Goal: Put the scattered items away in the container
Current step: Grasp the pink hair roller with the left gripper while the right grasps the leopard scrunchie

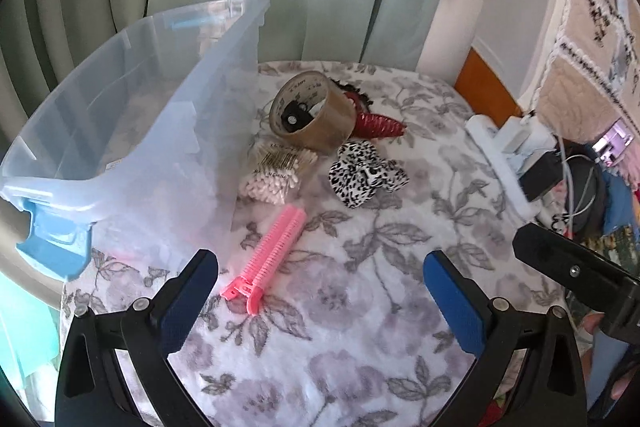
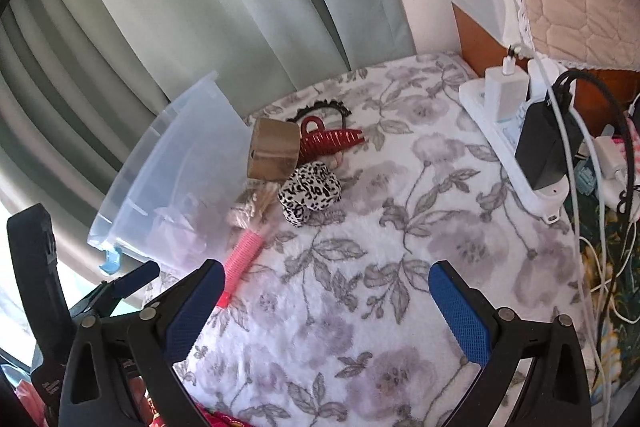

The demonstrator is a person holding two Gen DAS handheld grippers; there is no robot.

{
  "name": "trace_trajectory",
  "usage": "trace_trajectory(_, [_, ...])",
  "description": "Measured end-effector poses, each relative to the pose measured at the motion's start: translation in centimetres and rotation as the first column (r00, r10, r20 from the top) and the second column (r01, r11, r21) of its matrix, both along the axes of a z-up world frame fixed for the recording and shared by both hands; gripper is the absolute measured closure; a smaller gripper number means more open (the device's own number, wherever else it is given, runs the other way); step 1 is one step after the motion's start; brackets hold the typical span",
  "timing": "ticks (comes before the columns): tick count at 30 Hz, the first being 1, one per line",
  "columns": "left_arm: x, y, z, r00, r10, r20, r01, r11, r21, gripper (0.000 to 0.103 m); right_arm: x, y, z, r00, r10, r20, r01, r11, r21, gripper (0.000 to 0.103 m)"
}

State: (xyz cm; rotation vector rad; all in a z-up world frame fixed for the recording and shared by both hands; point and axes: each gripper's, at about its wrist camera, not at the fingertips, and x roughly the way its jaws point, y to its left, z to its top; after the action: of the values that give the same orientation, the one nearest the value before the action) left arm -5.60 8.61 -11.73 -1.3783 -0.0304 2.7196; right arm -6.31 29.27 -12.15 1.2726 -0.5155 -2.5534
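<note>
container (image 1: 132, 115) left, tape roll (image 1: 312, 111) beside it

Right gripper (image 2: 322, 289) spread wide above the floral blanket (image 2: 400, 247); pink clip (image 2: 242, 257) just ahead-left, clear bin (image 2: 180, 163) beyond it

Translucent plastic container (image 1: 132, 115) with blue latches. Pink ridged hair clip (image 1: 268, 255); black-and-white leopard-print claw clip (image 1: 362, 173). Grey floral white blanket (image 1: 360, 267).

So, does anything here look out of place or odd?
Yes: the tape roll is tipped on its edge, leaning on the red hair claw. The cotton swabs, leopard claw and pink clip lie scattered beside the bin.
</note>
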Motion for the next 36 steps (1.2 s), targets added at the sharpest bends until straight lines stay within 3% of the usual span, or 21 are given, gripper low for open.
trace_trajectory(11, [-2.1,0.3,-3.2,0.998,0.045,0.043,-0.041,0.996,-0.085,0.018,-2.2,-1.4,-2.2,0.998,0.041,0.041,-0.042,0.999,0.015,0.0])
trace_trajectory(20, [-4.5,-0.2,-6.5,0.989,0.089,0.121,-0.068,0.984,-0.165,0.02,-5.4,-3.2,-4.5,0.992,0.089,0.087,-0.09,0.996,0.009,0.007])
trace_trajectory(24, [-5.3,-0.1,-7.5,0.986,0.081,0.145,-0.057,0.985,-0.161,0.022,-7.0,-4.5,-5.4,0.987,0.123,0.1,-0.125,0.992,0.01,0.012])
trace_trajectory(29, [-6.1,-0.4,-8.6,0.981,0.083,0.178,-0.054,0.985,-0.162,0.032,-9.0,-5.7,-6.4,0.983,0.138,0.12,-0.14,0.99,0.007,0.016])
trace_trajectory(33, [-6.1,-0.4,-8.6,0.981,0.091,0.174,-0.064,0.986,-0.154,0.034,-10.4,-6.0,-7.1,0.982,0.13,0.136,-0.131,0.991,0.002,0.02])
trace_trajectory(36, [-6.0,-0.4,-8.6,0.982,0.086,0.17,-0.063,0.989,-0.134,0.042,-11.3,-6.3,-7.5,0.982,0.129,0.14,-0.13,0.991,0.002,0.023])
